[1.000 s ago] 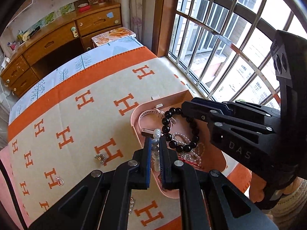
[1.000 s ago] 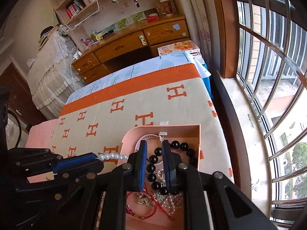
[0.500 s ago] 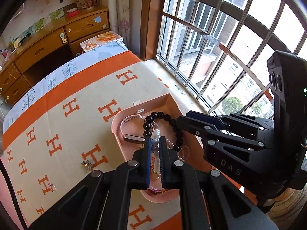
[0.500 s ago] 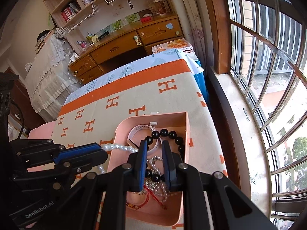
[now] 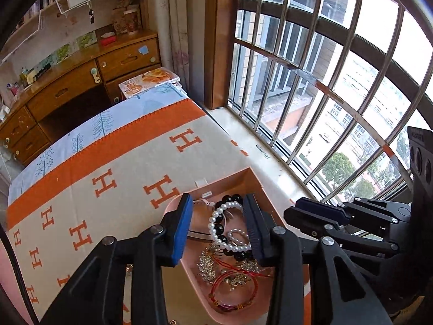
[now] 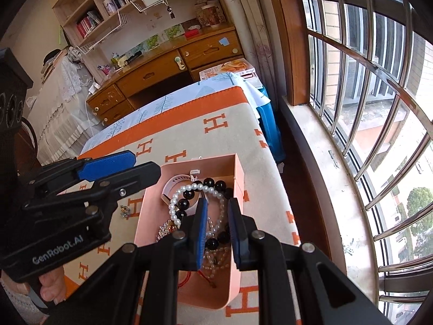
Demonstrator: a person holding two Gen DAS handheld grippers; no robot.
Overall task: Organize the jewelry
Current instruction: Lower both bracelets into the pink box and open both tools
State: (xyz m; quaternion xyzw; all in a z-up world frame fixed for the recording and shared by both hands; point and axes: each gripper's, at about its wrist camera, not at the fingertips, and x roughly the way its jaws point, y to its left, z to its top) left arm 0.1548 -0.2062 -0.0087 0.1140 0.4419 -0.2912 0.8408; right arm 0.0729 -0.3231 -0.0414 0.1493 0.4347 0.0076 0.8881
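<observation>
A pink tray sits on the orange-and-beige blanket and holds several pieces of jewelry. A white pearl strand lies in it, draped over a black bead bracelet. A red cord bracelet and sparkly pieces lie at the near end. My left gripper is open above the tray and holds nothing. My right gripper hovers over the tray, jaws slightly apart, holding nothing.
A small ornament lies on the blanket left of the tray. The barred window and its sill run along the right. A wooden desk stands beyond the bed's far end.
My left gripper opened and let go of the pearl strand, which now lies in the tray. Both grippers shifted towards the window over the tray.
</observation>
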